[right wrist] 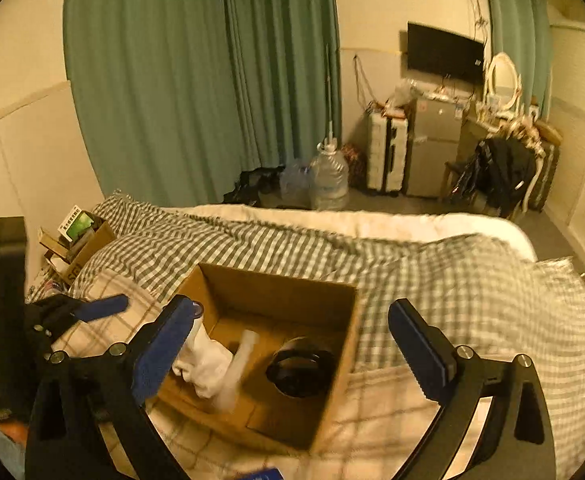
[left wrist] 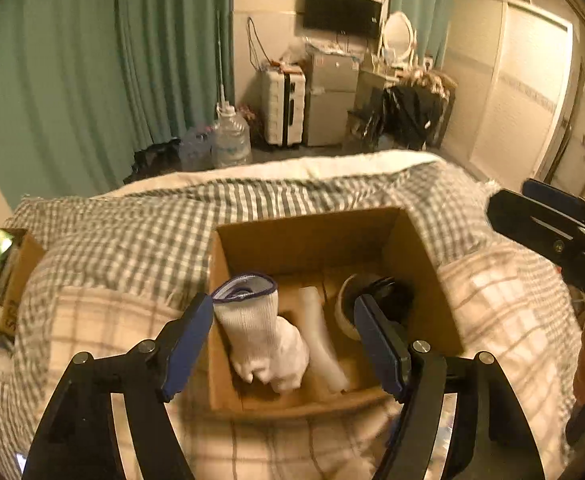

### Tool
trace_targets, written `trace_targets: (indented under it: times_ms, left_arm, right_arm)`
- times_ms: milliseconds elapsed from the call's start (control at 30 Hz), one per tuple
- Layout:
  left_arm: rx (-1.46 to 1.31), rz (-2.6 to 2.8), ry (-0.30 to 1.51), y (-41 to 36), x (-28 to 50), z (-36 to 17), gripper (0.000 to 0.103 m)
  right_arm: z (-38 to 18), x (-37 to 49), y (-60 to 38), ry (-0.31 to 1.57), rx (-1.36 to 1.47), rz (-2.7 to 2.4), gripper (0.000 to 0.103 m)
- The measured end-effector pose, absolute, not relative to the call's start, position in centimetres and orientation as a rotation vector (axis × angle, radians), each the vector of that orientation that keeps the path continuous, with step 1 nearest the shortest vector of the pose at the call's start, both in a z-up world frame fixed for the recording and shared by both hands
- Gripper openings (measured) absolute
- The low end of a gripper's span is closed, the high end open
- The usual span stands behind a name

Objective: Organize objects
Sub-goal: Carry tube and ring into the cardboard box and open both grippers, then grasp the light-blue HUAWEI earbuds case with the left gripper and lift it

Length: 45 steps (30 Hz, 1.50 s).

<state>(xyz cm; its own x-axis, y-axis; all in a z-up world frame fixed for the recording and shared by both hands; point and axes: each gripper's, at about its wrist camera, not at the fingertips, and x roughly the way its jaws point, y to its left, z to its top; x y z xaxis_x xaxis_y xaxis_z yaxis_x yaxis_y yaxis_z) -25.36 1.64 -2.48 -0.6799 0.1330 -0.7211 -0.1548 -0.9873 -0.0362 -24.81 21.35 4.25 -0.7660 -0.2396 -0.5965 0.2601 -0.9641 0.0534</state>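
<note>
An open cardboard box [left wrist: 308, 216] [right wrist: 276, 276] sits on the checked bed cover. Inside lie a white knit glove with a purple cuff [left wrist: 260, 332] [right wrist: 208, 360], a pale tube [left wrist: 320, 336] [right wrist: 240, 364] and a dark round container [left wrist: 388, 292] [right wrist: 300, 368]. My left gripper [left wrist: 283, 301] hangs open over the box's near side. The glove stands between its fingers beside the left one, and the pads do not press it. My right gripper [right wrist: 292, 306] is open and empty above the box. Each gripper shows at the edge of the other's view, the right gripper [left wrist: 552, 232] and the left gripper [right wrist: 104, 306].
A small carton of odds and ends [left wrist: 8, 264] [right wrist: 80, 236] stands at the bed's left edge by the wall. Beyond the bed are water jugs [right wrist: 328, 176], a white suitcase [right wrist: 386, 152], a small fridge [right wrist: 432, 148] and a chair draped with dark clothes [right wrist: 504, 172].
</note>
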Motion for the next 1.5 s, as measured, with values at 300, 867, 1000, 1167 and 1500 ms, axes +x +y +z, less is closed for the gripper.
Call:
trace_targets:
  times_ms: [300, 867, 1000, 1167, 1500]
  left_arm:
    - [-1.043, 2.85, 0.026, 1.3, -16.9, 4.2, 0.097]
    - [-1.182, 2.93, -0.004, 2.9, -8.0, -6.5, 0.101]
    - [-1.281, 2.893, 0.116, 4.3, -7.7, -10.6, 0.101]
    - [-1.394, 2.772, 0.164, 5.6, -7.7, -13.9, 0.093]
    - [-1.52, 2.525, 0.13, 8.0, -8.8, -17.7, 0.065]
  right_arm:
    - [11.3, -14.9, 23.1, 0.189, 0.832, -2.808, 0.098]
    - [0.4, -5.3, 23.5, 0.21, 0.942, -2.844, 0.098]
    - [-4.4, -6.0, 22.4, 0.257, 1.033, -2.814, 0.098]
    - [-9.1, -7.4, 22.3, 0.301, 1.201, -2.782, 0.098]
    - [-9.9, -7.8, 23.0, 0.238, 1.253, -2.793, 0.098]
